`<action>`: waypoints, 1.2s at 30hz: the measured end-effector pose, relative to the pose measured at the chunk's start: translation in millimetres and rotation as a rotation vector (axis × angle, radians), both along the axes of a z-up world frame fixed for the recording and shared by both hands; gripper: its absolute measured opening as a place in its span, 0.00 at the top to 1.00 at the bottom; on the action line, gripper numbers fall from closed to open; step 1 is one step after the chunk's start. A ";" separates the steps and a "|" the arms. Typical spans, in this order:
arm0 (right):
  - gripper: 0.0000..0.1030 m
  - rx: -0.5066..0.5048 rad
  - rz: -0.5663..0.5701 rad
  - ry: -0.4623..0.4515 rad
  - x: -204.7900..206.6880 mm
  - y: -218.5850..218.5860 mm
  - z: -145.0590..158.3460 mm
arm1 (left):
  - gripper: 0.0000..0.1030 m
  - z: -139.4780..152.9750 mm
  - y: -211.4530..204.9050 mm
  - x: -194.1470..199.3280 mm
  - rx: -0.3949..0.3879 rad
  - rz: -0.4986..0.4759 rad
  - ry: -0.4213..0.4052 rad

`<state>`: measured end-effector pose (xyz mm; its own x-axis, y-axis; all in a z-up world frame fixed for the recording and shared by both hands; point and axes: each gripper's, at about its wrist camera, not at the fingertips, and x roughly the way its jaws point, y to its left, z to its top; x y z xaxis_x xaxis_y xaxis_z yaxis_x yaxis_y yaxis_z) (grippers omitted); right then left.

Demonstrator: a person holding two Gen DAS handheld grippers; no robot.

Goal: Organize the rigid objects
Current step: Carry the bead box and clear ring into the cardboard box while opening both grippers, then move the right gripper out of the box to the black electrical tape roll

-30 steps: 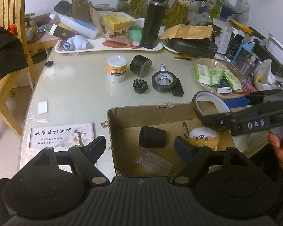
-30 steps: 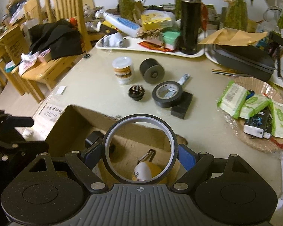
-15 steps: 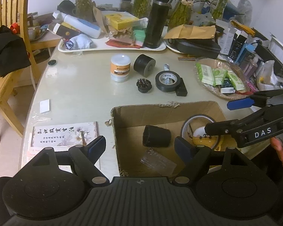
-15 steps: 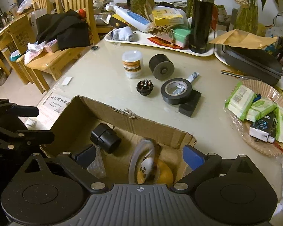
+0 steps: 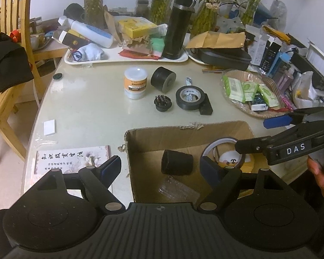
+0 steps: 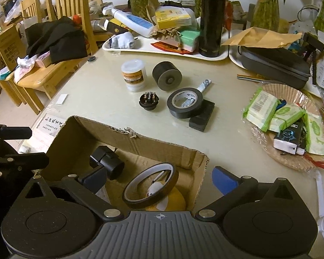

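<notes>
An open cardboard box (image 5: 159, 135) (image 6: 162, 146) sits at the table's near edge. Inside lie a thin tape ring (image 6: 150, 185) (image 5: 224, 143) resting on a yellow and white toy (image 6: 175, 200), a black cylinder (image 5: 176, 162) (image 6: 107, 160) and a clear plastic piece (image 5: 179, 188). My right gripper (image 6: 157, 176) is open above the box, apart from the ring; it also shows in the left wrist view (image 5: 259, 133). My left gripper (image 5: 161, 169) is open and empty over the box's left edge. On the table stand a white jar (image 5: 135, 83), a black roller (image 5: 163, 78), a round black plug (image 5: 162, 103) and black tape (image 5: 190, 98) against a black block (image 5: 205, 108).
A white tray (image 5: 127, 59) with a black flask (image 5: 176, 26) and boxes stands at the back. A wicker basket of packets (image 5: 254, 92) is at the right. A booklet (image 5: 72, 158) and a white card (image 5: 49, 127) lie at the left. Wooden chairs (image 6: 60, 43) stand left.
My right gripper opened and let go of the thin tape ring, which dropped into the box and settled tilted on the toy. The left gripper stayed put.
</notes>
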<state>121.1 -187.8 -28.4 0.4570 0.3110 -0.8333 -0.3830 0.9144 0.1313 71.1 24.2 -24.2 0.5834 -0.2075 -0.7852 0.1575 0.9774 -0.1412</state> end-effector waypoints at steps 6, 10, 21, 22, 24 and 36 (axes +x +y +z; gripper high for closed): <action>0.00 -0.024 -0.012 0.000 1.6 1.2 -1.4 | 0.22 0.9 1.6 4.4 0.010 0.013 0.001; 0.00 -0.027 -0.029 -0.005 3.3 -0.3 -1.5 | 0.22 0.7 2.9 7.6 0.016 0.020 0.002; 0.00 -0.011 -0.087 0.001 10.2 -6.7 -4.7 | 0.22 -0.6 2.5 16.6 0.020 0.029 0.000; 0.00 -0.014 -0.087 -0.002 10.8 -6.4 -5.0 | 0.22 -1.0 2.5 17.9 0.020 0.029 0.000; 0.00 -0.022 -0.088 -0.010 12.1 -5.6 -5.2 | 0.22 -1.7 2.2 21.2 0.019 0.030 0.000; 0.00 -0.064 -0.060 -0.098 37.2 -2.5 -3.3 | 0.22 -0.5 1.1 43.0 0.013 0.031 -0.006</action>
<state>158.3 -190.3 -31.8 0.5533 0.2287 -0.8010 -0.3354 0.9413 0.0371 114.1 25.3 -24.7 0.5945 -0.1786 -0.7840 0.1275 0.9836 -0.1274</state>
